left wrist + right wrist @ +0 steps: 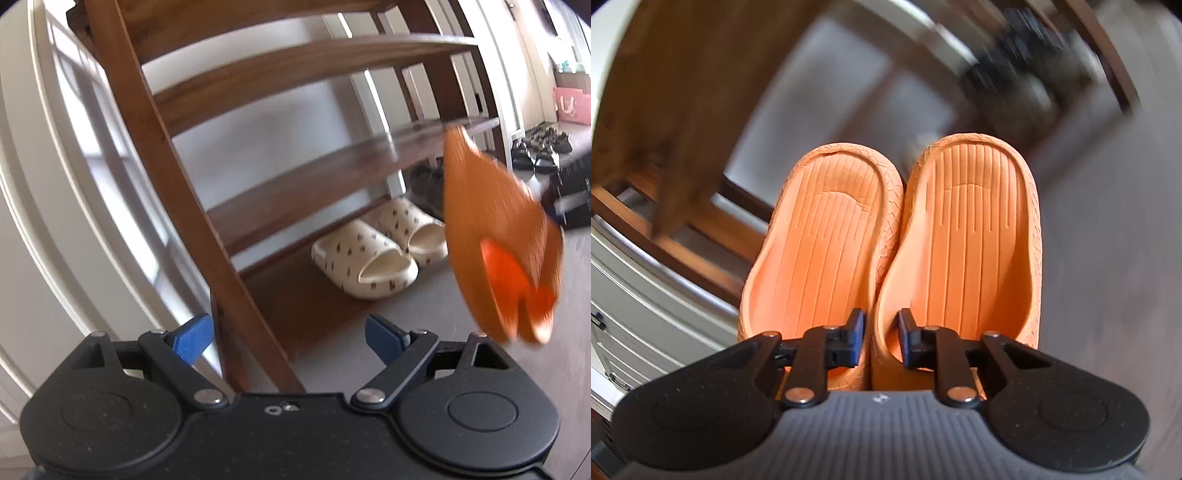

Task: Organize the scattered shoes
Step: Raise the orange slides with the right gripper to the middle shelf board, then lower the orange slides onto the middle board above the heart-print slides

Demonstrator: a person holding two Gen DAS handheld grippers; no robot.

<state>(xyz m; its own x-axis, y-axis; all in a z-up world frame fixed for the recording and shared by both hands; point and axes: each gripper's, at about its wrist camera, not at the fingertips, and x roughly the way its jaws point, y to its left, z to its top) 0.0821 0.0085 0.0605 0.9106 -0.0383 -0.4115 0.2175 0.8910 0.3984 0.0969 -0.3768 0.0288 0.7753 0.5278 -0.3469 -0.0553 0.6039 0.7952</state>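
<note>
Two orange slippers (901, 236) lie side by side in the right wrist view, insoles toward the camera. My right gripper (881, 341) is shut on their touching inner walls, one finger inside each slipper. The pair hangs in the air, blurred, seen as the orange slippers (498, 236) at the right of the left wrist view, beside the wooden shoe rack (258, 155). My left gripper (288, 336) stands open and empty, low in front of the rack's slanted side post. A cream patterned pair of slippers (380, 247) sits on the floor under the rack's lowest shelf.
The rack's shelves (314, 74) in view hold nothing. Dark shoes (543, 151) lie on the floor at the far right, near a black case (569, 192) and a pink bag (570, 105). White panelled wall stands to the left. Grey floor (406, 325) lies in front.
</note>
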